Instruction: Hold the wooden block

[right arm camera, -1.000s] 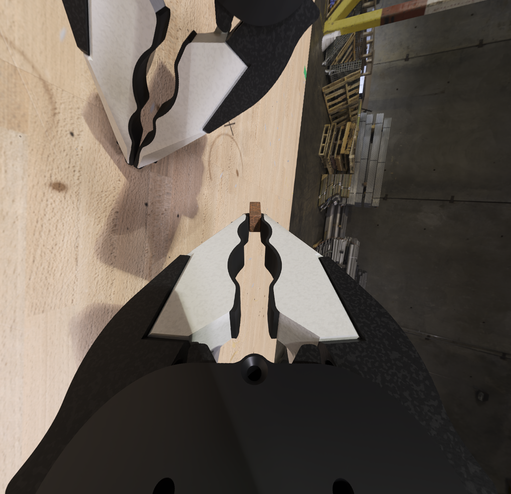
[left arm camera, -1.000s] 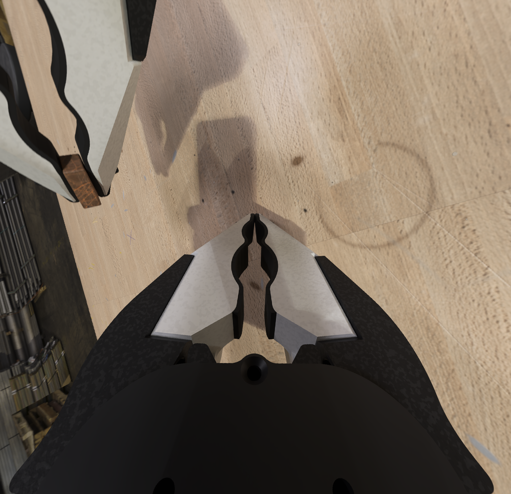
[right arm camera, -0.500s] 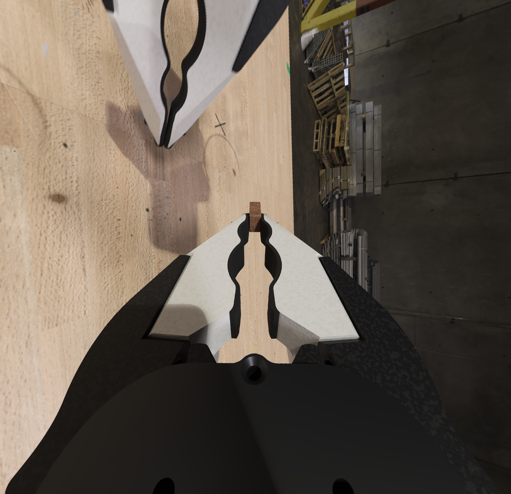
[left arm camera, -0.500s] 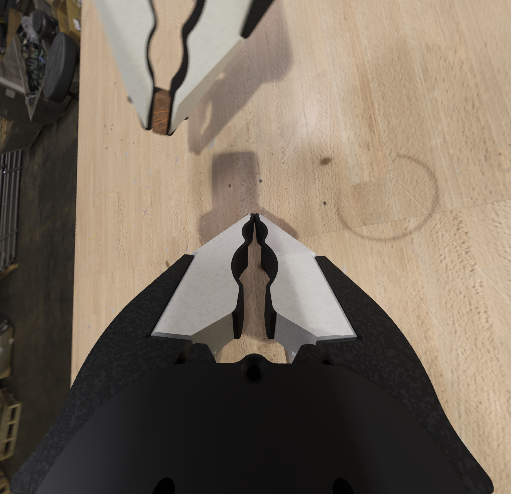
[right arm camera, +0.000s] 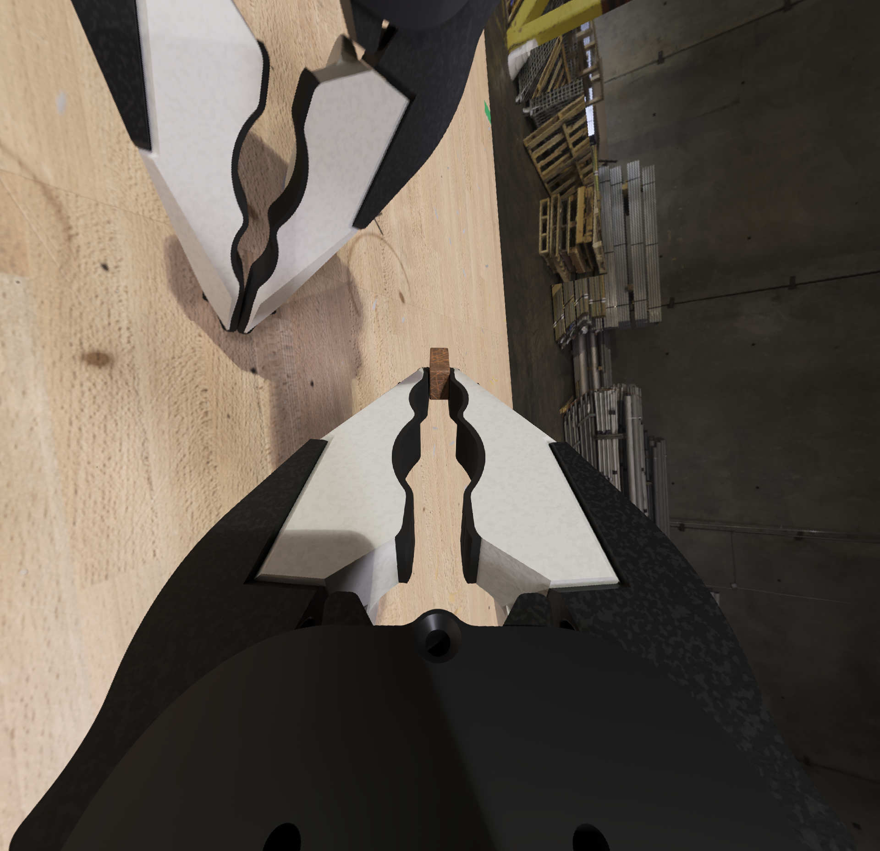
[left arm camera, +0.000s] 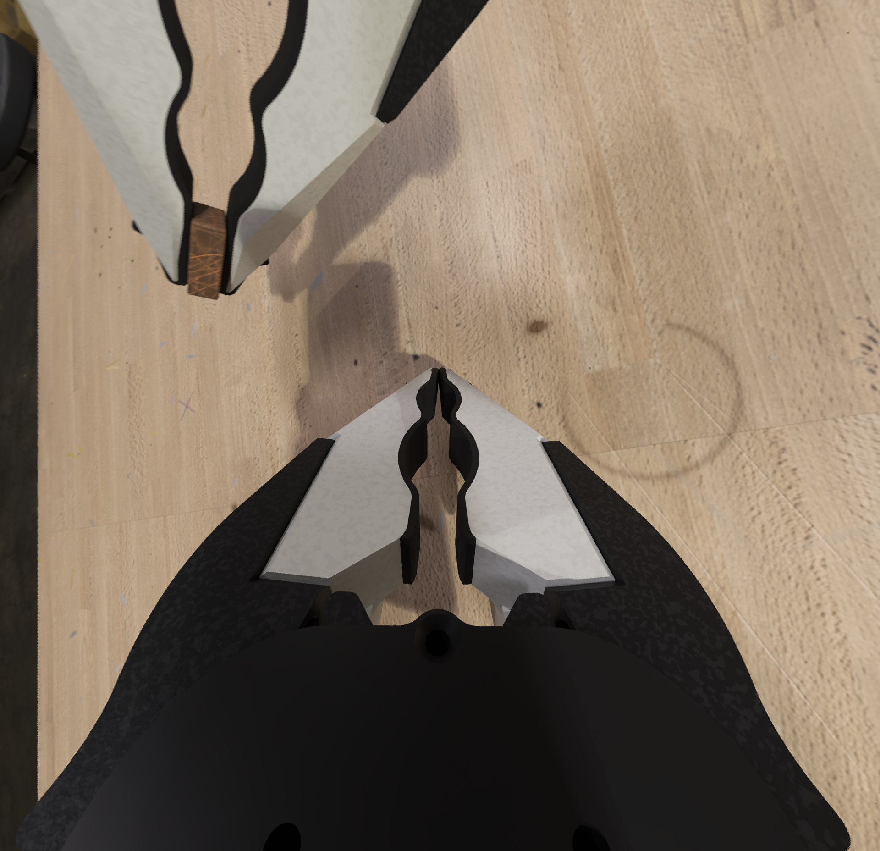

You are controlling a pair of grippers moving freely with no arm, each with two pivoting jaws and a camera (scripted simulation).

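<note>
A small dark-brown wooden block (right arm camera: 438,374) is pinched between the tips of my right gripper (right arm camera: 438,380), which is shut on it above the light wooden table (right arm camera: 119,447). In the left wrist view the same block (left arm camera: 205,256) shows in the right gripper (left arm camera: 205,280) at the upper left. My left gripper (left arm camera: 438,373) is shut and empty, its tips together just over the table. It also shows in the right wrist view (right arm camera: 238,325) at the upper left, tips close to the table.
The table's edge (right arm camera: 500,304) runs just right of the block, with a dark floor beyond it. Stacked pallets (right arm camera: 566,209) and metal pipes (right arm camera: 619,447) lie on that floor. A faint ring mark (left arm camera: 666,399) is on the table right of my left gripper.
The two grippers have turned and come closer to each other: the right gripper with the block looms larger in the left wrist view. Both grips are unchanged.
</note>
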